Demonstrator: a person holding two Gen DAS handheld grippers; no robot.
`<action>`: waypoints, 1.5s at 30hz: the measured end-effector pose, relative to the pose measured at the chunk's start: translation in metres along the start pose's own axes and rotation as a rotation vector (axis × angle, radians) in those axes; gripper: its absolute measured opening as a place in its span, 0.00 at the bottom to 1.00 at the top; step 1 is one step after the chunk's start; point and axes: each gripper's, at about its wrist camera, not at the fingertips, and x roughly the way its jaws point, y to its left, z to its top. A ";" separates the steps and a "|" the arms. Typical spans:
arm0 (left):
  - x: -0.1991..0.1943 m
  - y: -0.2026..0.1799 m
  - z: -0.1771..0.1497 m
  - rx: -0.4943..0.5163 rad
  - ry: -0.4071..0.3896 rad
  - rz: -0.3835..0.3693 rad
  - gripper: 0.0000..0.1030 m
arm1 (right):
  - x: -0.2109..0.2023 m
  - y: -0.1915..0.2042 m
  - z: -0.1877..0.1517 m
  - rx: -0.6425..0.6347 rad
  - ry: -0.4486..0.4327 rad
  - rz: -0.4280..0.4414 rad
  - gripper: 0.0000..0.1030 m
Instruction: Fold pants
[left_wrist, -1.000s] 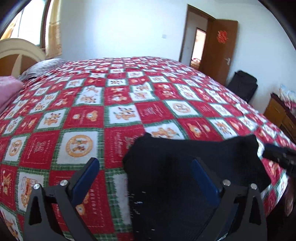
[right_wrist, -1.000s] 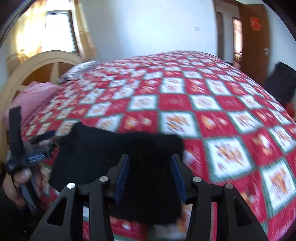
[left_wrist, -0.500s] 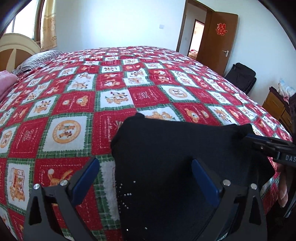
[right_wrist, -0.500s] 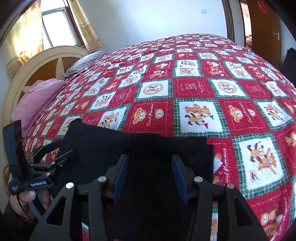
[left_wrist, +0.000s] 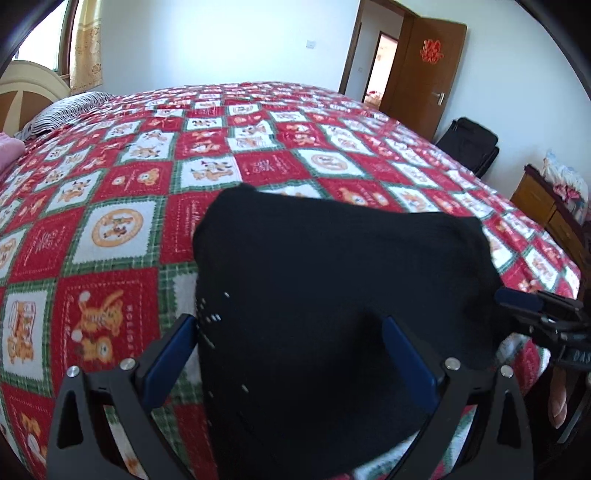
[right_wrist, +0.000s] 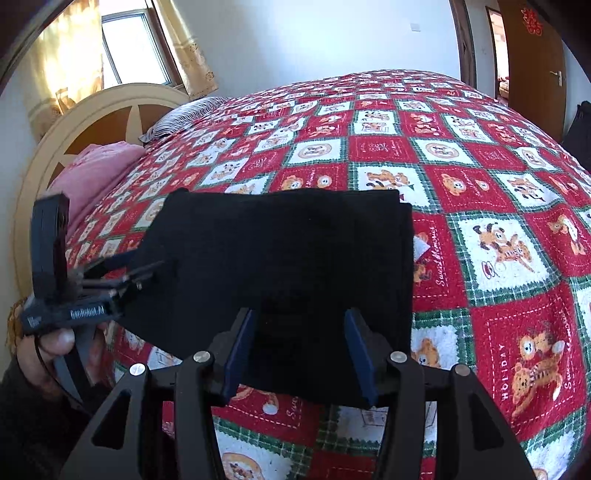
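Note:
The black pants (left_wrist: 332, 295) lie folded into a compact rectangle near the front edge of the bed, also in the right wrist view (right_wrist: 288, 266). My left gripper (left_wrist: 288, 332) is open, its blue pads wide apart over the pants' near left part. My right gripper (right_wrist: 299, 332) is open with a narrower gap, over the pants' near edge. In the right wrist view the left gripper (right_wrist: 144, 267) reaches the pants' left edge. In the left wrist view the right gripper (left_wrist: 517, 302) shows at the pants' right edge.
The bed carries a red, white and green patchwork quilt (right_wrist: 480, 184). A pink blanket (right_wrist: 92, 173) and striped pillow (right_wrist: 184, 114) lie by the headboard. A wooden dresser (left_wrist: 546, 206) and a black bag (left_wrist: 469, 144) stand right of the bed, near an open door (left_wrist: 424, 66).
Both grippers have pulled back slightly and the views have shifted. The pants lie flatter and squarer on the quilt. The jaws stay open.

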 end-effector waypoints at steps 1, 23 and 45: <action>-0.006 -0.003 -0.002 -0.001 -0.018 -0.003 0.99 | -0.004 0.000 0.003 0.002 -0.011 0.010 0.51; -0.026 -0.032 -0.022 0.135 -0.125 0.042 1.00 | 0.022 -0.028 0.087 -0.136 0.006 -0.213 0.51; -0.017 0.034 -0.050 -0.019 -0.077 0.093 1.00 | 0.147 0.146 0.133 -0.348 0.322 0.261 0.15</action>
